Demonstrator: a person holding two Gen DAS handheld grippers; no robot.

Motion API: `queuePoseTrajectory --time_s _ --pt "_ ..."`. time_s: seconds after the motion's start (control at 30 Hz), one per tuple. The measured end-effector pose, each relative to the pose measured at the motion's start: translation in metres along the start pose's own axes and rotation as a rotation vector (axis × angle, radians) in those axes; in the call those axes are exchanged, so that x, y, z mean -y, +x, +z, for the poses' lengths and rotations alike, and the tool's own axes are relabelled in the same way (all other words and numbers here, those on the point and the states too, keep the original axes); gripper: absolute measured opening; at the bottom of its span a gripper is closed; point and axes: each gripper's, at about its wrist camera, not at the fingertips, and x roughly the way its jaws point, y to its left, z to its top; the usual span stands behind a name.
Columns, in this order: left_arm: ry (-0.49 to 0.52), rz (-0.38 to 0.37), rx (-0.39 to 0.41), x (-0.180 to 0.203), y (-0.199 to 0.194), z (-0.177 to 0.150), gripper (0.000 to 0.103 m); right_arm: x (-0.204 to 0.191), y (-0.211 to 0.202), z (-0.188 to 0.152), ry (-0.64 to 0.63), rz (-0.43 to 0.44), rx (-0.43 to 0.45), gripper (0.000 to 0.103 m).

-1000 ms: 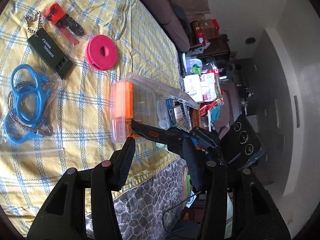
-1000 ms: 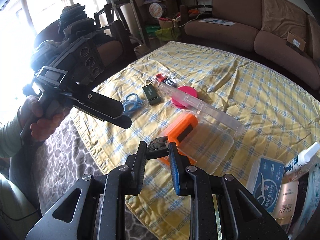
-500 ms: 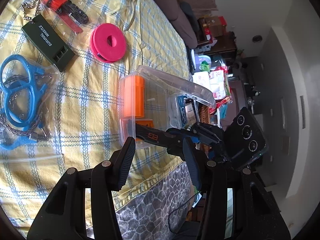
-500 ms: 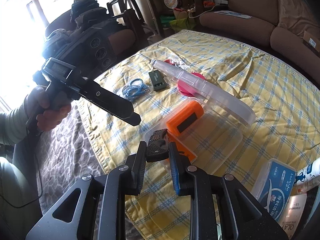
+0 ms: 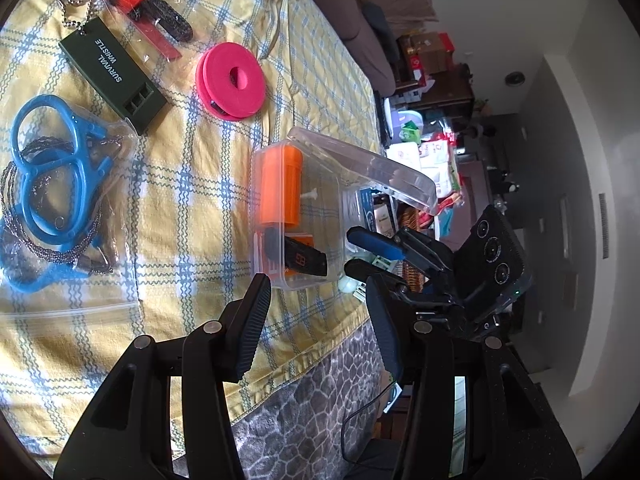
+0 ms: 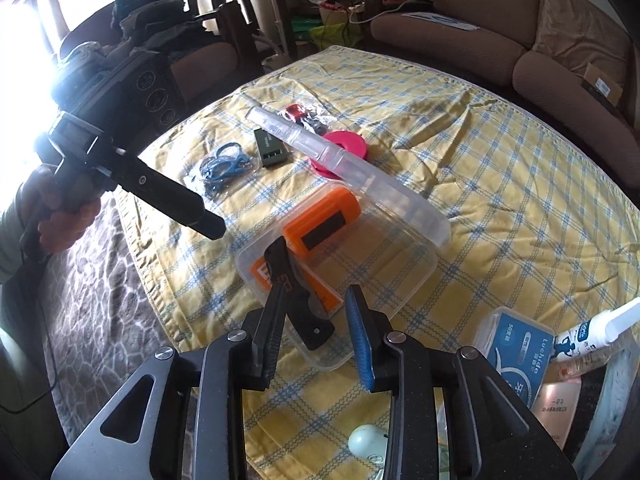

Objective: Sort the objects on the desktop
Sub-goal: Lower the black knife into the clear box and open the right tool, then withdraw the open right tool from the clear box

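Observation:
A clear plastic box with a raised lid sits near the table's front edge; it also shows in the left wrist view. Inside lie an orange case and a black folding knife, which also shows in the left wrist view. My right gripper is open just behind the knife, no longer holding it. My left gripper is open and empty above the table edge, close to the box.
On the yellow checked cloth lie a pink spool, a green survival whistle, a bagged blue wire saw and a bagged red tool. A blue floss box and bottles sit at the right.
My right gripper carried the black knife over the box, opened and let it go; the knife now lies in the box. The left gripper stayed open and shifted slightly.

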Motion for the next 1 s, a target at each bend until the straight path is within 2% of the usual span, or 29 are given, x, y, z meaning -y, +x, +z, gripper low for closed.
queuePoseTrajectory --time_s 0.1,0.17,0.23,0.4,0.53,0.6,0.67,0.73,0.83,1.0 --pt "-0.002 -0.005 0.004 0.001 -0.002 -0.001 0.046 0.004 -0.007 0.000 0.093 -0.041 0.050 0.032" --pt "-0.006 -0.010 0.009 0.002 -0.003 -0.002 0.046 0.005 -0.004 -0.001 0.205 -0.012 0.073 0.026" --pt "-0.006 -0.015 0.016 0.003 -0.006 -0.003 0.046 -0.007 0.000 -0.002 0.242 -0.024 0.117 0.020" --pt "0.028 -0.003 0.023 0.012 -0.018 -0.008 0.046 -0.020 -0.004 -0.006 0.335 -0.152 0.195 0.018" --pt "0.120 0.078 0.019 0.026 -0.033 -0.019 0.046 -0.018 -0.019 -0.009 0.405 -0.185 0.205 0.018" --pt "0.186 0.161 0.029 0.032 -0.041 -0.028 0.053 -0.027 -0.028 -0.008 0.410 -0.197 0.215 0.018" --pt "0.268 0.295 0.059 0.041 -0.050 -0.037 0.062 -0.038 -0.036 -0.009 0.426 -0.188 0.227 0.026" --pt "0.330 0.410 0.088 0.043 -0.058 -0.045 0.072 -0.052 -0.036 -0.009 0.443 -0.183 0.226 0.052" --pt "0.355 0.469 0.115 0.034 -0.074 -0.054 0.084 -0.074 -0.030 -0.008 0.437 -0.164 0.226 0.056" --pt "0.419 0.595 0.176 0.022 -0.094 -0.063 0.090 -0.106 -0.017 -0.007 0.415 -0.127 0.243 0.068"
